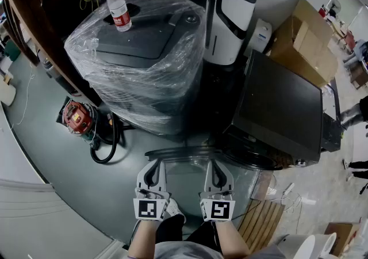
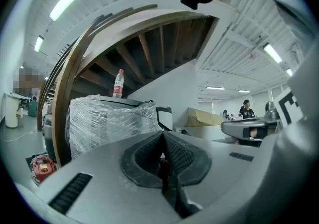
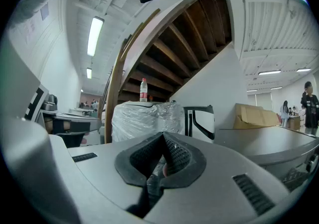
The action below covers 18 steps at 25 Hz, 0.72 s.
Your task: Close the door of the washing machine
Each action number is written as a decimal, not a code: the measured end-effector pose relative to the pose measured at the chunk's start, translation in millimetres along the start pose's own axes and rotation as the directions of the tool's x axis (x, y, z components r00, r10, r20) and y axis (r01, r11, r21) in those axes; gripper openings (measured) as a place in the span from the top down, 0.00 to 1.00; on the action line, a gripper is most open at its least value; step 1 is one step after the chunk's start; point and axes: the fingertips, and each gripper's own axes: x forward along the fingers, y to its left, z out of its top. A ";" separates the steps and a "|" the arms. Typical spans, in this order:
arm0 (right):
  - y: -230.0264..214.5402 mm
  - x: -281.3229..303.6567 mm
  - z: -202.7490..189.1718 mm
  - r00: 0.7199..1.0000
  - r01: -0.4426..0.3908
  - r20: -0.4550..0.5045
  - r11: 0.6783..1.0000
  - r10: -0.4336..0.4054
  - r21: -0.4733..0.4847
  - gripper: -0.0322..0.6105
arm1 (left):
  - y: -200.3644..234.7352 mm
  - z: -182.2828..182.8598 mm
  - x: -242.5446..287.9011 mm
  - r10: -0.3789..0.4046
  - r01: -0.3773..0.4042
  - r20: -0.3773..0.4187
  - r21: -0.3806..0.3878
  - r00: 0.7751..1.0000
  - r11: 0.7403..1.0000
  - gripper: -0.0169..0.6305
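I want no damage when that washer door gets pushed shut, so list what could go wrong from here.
1. The left gripper and right gripper are both shut and empty, near the open door. Their narrow tips may slip off its curved rim when pushing.
2. The plastic-wrapped appliance stands close beside the door, so the swinging door might catch its wrap.
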 end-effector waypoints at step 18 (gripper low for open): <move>7.0 18.0 -18.1 0.998 -0.019 -0.056 0.999 0.021 0.026 0.95 | 11.5 1.0 2.4 0.003 -0.003 0.001 0.005 1.000 1.000 0.97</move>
